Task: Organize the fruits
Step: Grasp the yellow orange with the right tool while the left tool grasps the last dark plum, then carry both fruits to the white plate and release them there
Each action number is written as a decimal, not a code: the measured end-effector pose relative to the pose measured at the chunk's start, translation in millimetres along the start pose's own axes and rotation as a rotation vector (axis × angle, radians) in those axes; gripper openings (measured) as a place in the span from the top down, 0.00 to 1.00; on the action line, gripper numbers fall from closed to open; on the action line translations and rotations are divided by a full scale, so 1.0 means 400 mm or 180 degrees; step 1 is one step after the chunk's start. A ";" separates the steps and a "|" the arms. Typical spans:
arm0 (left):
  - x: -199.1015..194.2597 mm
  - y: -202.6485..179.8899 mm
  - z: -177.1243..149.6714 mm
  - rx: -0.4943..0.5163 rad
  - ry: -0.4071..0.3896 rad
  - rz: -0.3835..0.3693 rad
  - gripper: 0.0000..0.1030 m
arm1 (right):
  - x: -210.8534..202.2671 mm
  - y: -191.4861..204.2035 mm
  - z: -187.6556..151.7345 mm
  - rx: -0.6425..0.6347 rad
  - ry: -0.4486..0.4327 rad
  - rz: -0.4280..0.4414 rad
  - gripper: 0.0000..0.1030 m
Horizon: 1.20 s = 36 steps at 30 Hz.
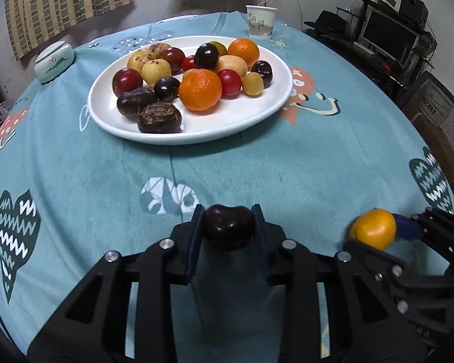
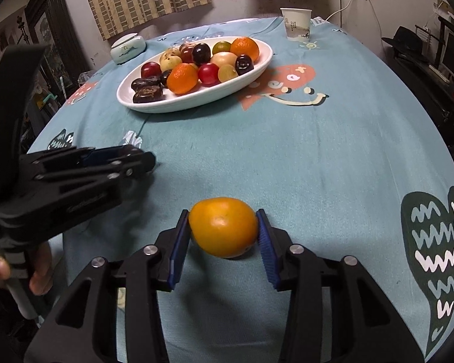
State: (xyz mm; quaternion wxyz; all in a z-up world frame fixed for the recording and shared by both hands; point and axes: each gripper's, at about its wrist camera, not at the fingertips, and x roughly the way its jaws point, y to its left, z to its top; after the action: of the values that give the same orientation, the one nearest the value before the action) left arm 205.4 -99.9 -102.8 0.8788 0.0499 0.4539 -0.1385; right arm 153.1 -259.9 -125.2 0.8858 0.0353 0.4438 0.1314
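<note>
At the bottom centre of the left wrist view, the left tool point(image 1: 228, 223) reaches forward and tilts down toward the counter point(image 1: 257, 166), its blue pads pressed on either side of a dark plum point(image 1: 228, 227). In the lower right of that frame the right tool point(image 1: 375, 236) comes in from the right edge, clamped on a small orange point(image 1: 373, 228).

The right wrist view shows the same orange point(image 2: 223, 231) at lower centre, squeezed between the two blue pads of the right tool point(image 2: 223, 236), which also angles down at the teal patterned cloth. At the left edge the left tool point(image 2: 136, 158) lies nearly level across the frame; a hand point(image 2: 39, 267) at lower left grips its handle.

Farther back, in the upper middle, a white oval plate point(image 1: 257, 115) holds a heap of oranges, red and dark plums, yellow fruits and brown wrinkled ones. Beyond it a paper cup point(image 1: 261, 21) stands near the far edge, and a small lidded ceramic jar point(image 1: 54, 60) sits to the upper left.
</note>
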 end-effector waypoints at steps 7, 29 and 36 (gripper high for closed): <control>-0.088 0.033 -0.035 -0.0065 -0.0131 -0.0010 0.69 | -0.062 0.070 0.008 -0.0138 -0.0179 -0.0018 0.58; -0.046 0.198 0.378 -0.0239 -0.0136 0.0047 0.69 | 0.058 0.108 0.395 -0.0433 -0.0321 0.0038 0.58; 0.106 0.208 0.437 -0.0275 0.0153 0.0111 0.69 | 0.166 0.076 0.457 -0.0473 -0.0118 0.0047 0.58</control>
State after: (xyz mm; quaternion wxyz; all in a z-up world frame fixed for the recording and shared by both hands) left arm 389.6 -66.2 -38.6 0.8713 0.0231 0.4795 -0.1022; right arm 330.2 -203.4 -60.9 0.8930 -0.0248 0.4161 0.1699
